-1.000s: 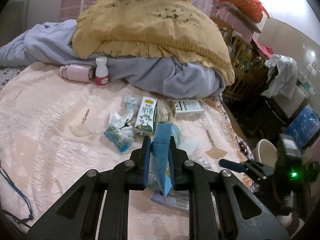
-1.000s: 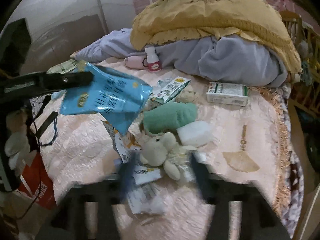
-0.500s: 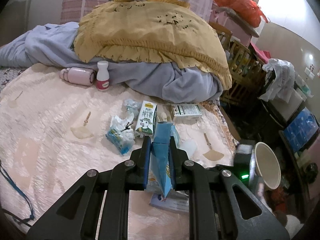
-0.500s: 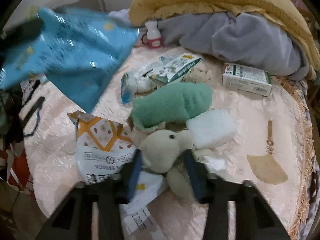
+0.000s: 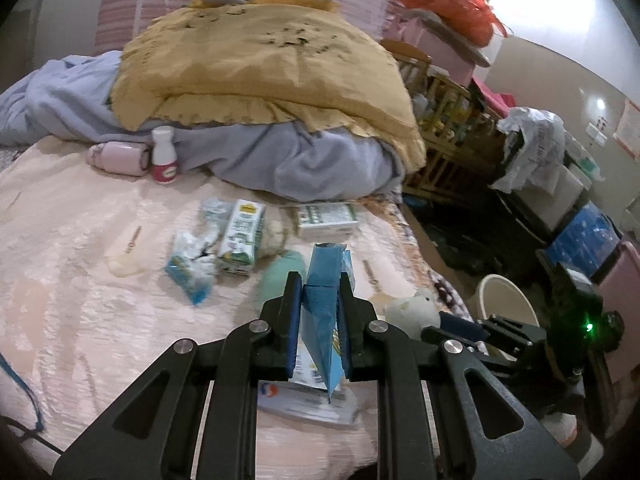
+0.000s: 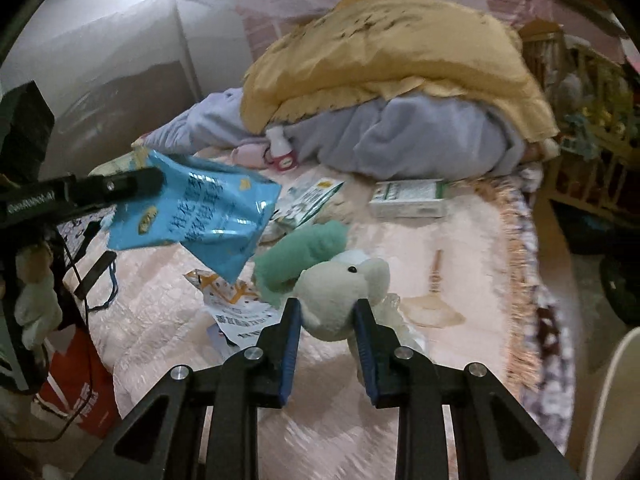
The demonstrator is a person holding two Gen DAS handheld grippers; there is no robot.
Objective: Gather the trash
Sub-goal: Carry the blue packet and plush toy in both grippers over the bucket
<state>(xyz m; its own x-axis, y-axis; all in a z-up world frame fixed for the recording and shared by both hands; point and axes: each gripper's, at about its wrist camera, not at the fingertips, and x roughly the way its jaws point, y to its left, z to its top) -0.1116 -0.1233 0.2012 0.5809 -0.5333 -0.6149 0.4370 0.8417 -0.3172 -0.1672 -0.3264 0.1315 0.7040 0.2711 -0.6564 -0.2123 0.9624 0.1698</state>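
step: carrying trash | left gripper point(image 5: 318, 322) pinching crinkled blue foil snack bag point(image 5: 325, 304) | right gripper point(image 6: 325, 334) clamping pale plush toy point(image 6: 342, 296) | next: bin ahead-right

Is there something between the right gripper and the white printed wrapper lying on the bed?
Yes. The right gripper is shut on the plush toy, so its jaws are full. The wrapper lies on the bed to the toy's lower left, partly under the blue bag that the left gripper holds above it.
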